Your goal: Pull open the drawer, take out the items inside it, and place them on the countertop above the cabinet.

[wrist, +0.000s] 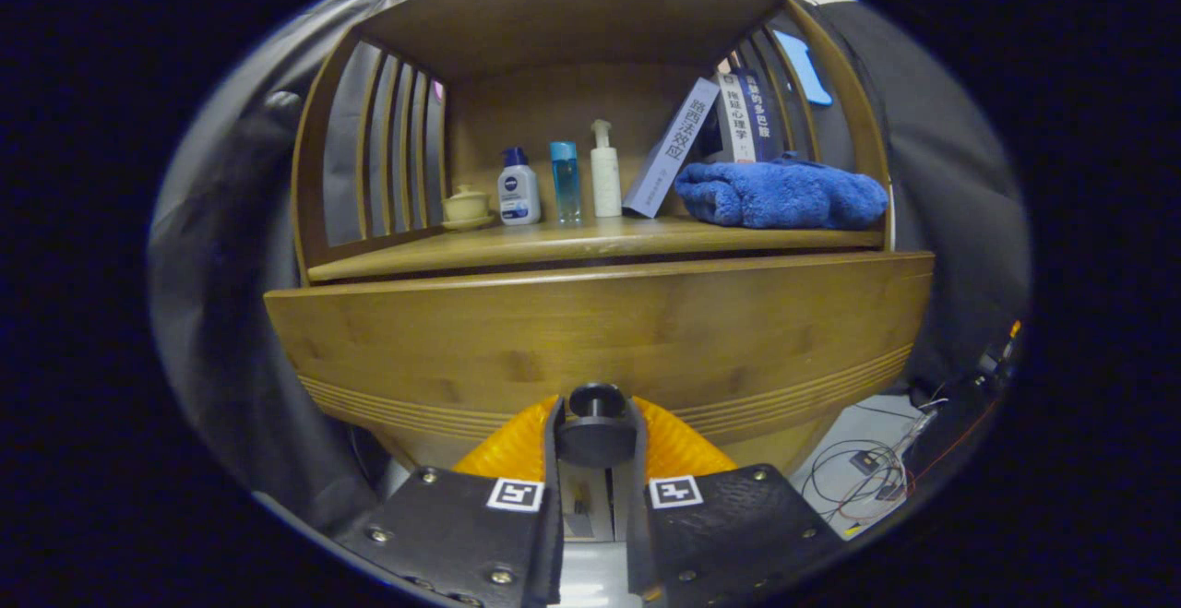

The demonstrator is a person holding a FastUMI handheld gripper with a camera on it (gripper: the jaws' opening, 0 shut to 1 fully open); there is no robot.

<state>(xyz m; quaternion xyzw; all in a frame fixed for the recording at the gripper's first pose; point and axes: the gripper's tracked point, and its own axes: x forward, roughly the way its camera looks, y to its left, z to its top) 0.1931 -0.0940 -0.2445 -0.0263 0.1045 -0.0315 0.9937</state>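
Observation:
The wooden drawer front (600, 331) of the cabinet stands right ahead of me. Its dark round knob (595, 442) sits between my two fingers, and my gripper (595, 419) is shut on it from both sides. A thin dark gap runs between the drawer's top edge and the countertop (554, 253) above it. The inside of the drawer is hidden behind its front.
On the countertop stand a small lidded cup (466, 207), a white bottle (518, 188), a blue bottle (565, 182), a pump bottle (605, 174), leaning books (678, 142) and a folded blue towel (780, 195). Cables (872, 465) lie on the floor at the lower right.

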